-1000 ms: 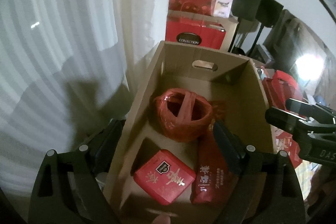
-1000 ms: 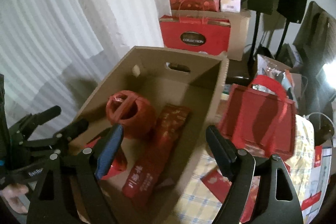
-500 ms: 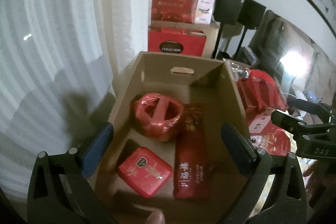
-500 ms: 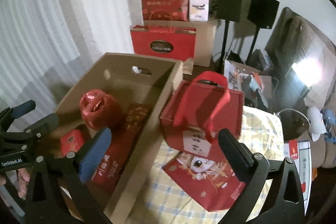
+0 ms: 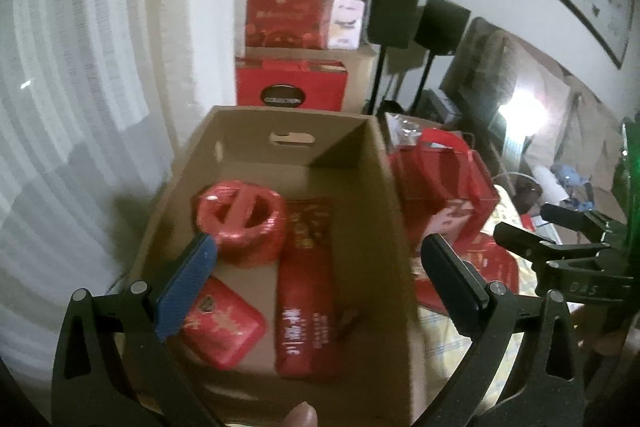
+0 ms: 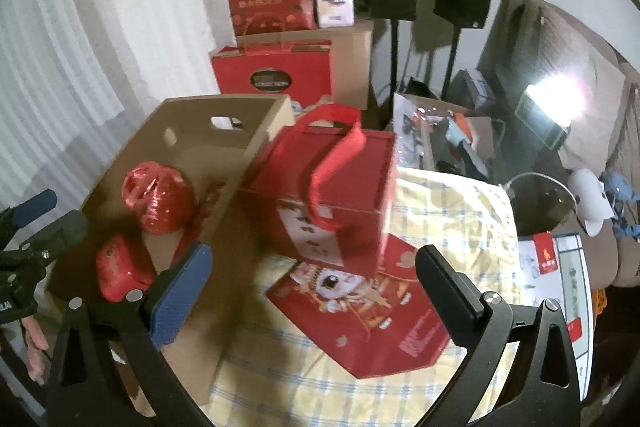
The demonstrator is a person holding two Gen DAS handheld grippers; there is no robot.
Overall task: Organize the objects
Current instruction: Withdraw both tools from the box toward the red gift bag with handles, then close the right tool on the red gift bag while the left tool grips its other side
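Left wrist view: the left gripper [image 5: 320,275], fingers wide apart and empty, hangs over the open brown cardboard box [image 5: 394,203] already holding a round red wrapped bundle [image 5: 240,221], a square red tin [image 5: 222,325] and a long red packet [image 5: 306,291] lying lengthwise toward the handle cutout. Right wrist view: the right gripper [image 6: 314,273], equally spread and empty, faces the red handled gift box [image 6: 332,195] and flat red gift bag [image 6: 368,311] beside the carton on the checked tabletop [image 6: 452,211], seemingly still to pack.

your room is dim and the colours run muddy — the main light is a lamp [image 5: 520,111] at the right, blown out to a white glare in both views. the curtain [image 5: 72,107] glows pale on the left. deep shadow fills the near corners of the cardboard box [image 5: 288,123]. both frames are soft with motion blur, and the fisheye bends everything toward black, vignetted edges.
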